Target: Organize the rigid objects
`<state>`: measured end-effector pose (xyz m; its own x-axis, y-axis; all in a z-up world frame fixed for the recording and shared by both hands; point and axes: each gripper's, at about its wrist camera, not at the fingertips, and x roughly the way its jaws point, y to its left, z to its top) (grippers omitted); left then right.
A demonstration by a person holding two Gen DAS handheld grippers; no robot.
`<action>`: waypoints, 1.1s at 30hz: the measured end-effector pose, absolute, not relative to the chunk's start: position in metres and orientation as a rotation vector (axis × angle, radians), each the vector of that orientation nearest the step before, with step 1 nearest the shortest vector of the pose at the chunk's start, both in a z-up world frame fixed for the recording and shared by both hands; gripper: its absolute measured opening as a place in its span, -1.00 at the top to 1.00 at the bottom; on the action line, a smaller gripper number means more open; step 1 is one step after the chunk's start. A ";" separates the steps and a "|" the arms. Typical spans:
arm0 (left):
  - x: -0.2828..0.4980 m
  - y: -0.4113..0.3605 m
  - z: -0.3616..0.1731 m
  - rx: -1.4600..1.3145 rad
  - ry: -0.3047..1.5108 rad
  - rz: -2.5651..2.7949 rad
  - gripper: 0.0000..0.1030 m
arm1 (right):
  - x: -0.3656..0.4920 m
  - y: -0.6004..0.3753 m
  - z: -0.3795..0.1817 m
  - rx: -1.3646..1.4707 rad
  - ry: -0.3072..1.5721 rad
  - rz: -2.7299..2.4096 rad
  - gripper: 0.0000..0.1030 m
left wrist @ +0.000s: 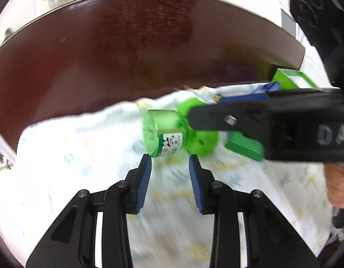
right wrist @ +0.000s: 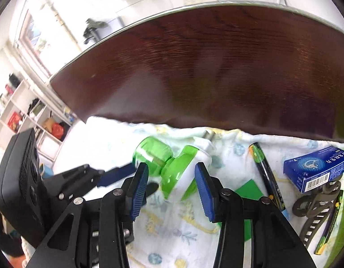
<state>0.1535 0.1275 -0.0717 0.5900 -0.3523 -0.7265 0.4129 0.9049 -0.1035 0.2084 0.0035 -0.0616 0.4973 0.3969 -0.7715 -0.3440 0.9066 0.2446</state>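
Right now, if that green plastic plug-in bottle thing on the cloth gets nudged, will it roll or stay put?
The green plastic plug-in bottle lies on its side; its round bottle end could roll, though the wider flared base probably makes it curve. The soft printed cloth likely damps that. Smooth plastic may slip.

On my left black plastic two-finger gripper (left wrist: 169, 163) I see ribbed blue pads (left wrist: 143, 183) and round silver screws on angular linkages. My right black plastic two-finger gripper (right wrist: 170, 174) matches, its side bearing grey embossed letters "DA".
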 end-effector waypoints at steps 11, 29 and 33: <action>0.153 0.149 -0.077 -0.039 0.848 -0.332 0.34 | 0.205 -0.005 -0.067 0.177 0.932 0.439 0.00; 0.172 0.130 -0.061 -0.043 0.818 -0.331 0.37 | 0.205 0.006 -0.072 0.119 1.007 0.411 0.11; 0.163 0.111 -0.039 -0.007 0.781 -0.358 0.37 | 0.191 -0.015 -0.054 0.137 0.965 0.414 0.15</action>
<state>0.1626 0.1112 -0.0387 0.6532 -0.3183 -0.6870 0.3133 0.9397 -0.1374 0.1910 -0.0150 -0.0540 0.4986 0.4012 -0.7684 -0.2811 0.9134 0.2945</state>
